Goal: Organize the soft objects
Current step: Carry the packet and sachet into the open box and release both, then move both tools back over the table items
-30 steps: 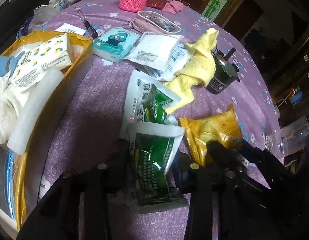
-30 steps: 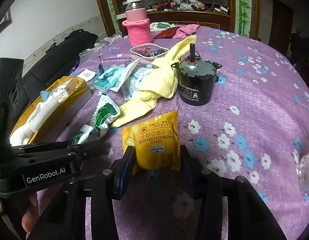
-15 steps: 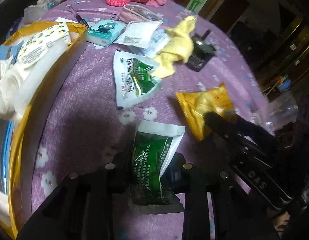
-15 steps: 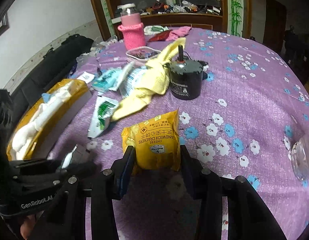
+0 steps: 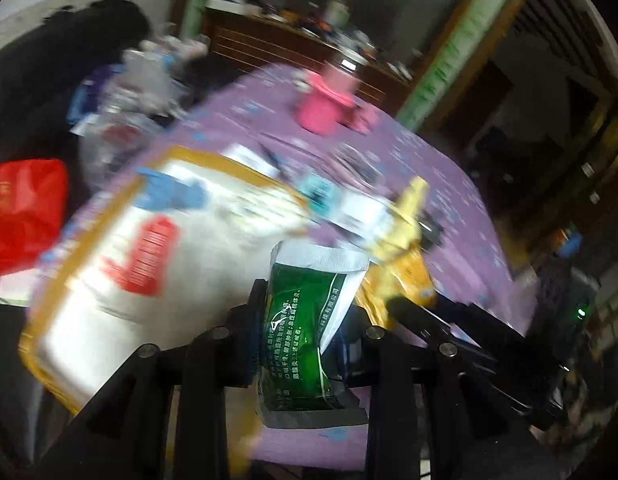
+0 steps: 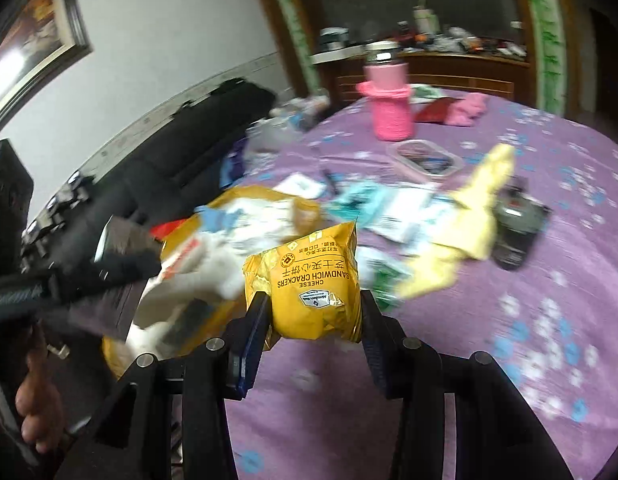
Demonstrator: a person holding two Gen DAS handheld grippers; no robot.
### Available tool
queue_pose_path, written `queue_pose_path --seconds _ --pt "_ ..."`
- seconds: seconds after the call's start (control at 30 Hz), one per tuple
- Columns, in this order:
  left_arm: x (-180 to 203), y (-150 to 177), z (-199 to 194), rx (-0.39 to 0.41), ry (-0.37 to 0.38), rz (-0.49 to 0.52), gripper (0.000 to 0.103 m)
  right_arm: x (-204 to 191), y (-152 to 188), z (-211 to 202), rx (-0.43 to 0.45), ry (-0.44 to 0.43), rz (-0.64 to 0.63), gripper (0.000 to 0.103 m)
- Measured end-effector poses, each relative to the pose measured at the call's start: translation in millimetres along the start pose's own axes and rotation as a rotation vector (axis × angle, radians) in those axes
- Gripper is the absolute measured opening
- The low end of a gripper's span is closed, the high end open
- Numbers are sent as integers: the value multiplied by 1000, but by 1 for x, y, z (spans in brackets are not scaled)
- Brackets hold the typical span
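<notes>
Above the table (image 6: 549, 280), a green pouch (image 5: 305, 312) is pinched by the L gripper (image 5: 299, 320); a cracker pack (image 6: 313, 280) is clamped by the R gripper (image 6: 313, 320), near the box (image 5: 61, 292).

Home living room: framed picture (image 6: 33, 36) on wall, cluttered wooden sideboard (image 6: 425, 68), floral purple-clothed bench (image 6: 549, 240), black sofa (image 6: 181, 128).

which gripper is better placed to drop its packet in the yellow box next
Left, probably. The left hand-held gripper, shut on the green packet, sits right beside the yellow box. The right hand-held gripper holds the cracker packet farther off.
</notes>
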State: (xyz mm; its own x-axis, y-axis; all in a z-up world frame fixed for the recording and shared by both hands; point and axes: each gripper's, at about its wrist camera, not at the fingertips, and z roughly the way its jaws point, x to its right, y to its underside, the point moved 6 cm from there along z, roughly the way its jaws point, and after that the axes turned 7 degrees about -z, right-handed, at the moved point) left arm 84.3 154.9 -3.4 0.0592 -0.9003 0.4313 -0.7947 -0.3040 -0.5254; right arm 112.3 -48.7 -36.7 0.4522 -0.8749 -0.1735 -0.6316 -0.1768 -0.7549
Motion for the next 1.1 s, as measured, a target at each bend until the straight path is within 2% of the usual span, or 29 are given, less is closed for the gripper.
queue_pose_path --seconds 0.17,0.27,0.37,0.47,0.53,0.63,0.67,0.7,0.73,0.77,0.9,0.93,1.03,1.1 --pt "-51 -17 14 12 -70 -74 26 -41 -19 27 -30 -69 -76 44" --pt "-69 -20 24 7 -90 -103 27 -63 -28 46 -51 -95 -121 44" --pt "-82 -22 34 8 -121 -102 27 -76 -36 67 -80 -121 -124 44" --pt "-91 -22 41 -6 -117 -112 27 -82 -40 85 -107 -146 -111 44" --pt "-95 -22 46 -5 -135 -107 27 -85 -43 97 -119 -150 -111 44" --pt "-100 -23 50 15 -160 -109 30 -88 -42 113 -140 -111 -135 46" --pt "-101 -23 51 21 -166 -105 32 -90 -43 120 -145 -109 -130 48" --pt "-102 -23 52 24 -174 -98 37 -93 -45 125 -145 -107 -125 51" --pt "-102 -22 52 27 -191 -92 48 -96 -45 124 -142 -103 -121 54" --pt "-101 -22 51 34 -206 -83 52 -97 -46 125 -143 -95 -122 56" --pt "-92 -18 37 89 -252 -33 62 -104 -45 112 -109 -45 -162 79" --pt "-90 -18 34 101 -259 -26 63 -105 -44 106 -96 -34 -175 85" --pt "-76 -13 23 139 -298 23 63 -104 -38 84 -46 -17 -184 88" --pt "-65 -9 18 151 -296 53 63 -101 -31 70 -19 3 -182 90"
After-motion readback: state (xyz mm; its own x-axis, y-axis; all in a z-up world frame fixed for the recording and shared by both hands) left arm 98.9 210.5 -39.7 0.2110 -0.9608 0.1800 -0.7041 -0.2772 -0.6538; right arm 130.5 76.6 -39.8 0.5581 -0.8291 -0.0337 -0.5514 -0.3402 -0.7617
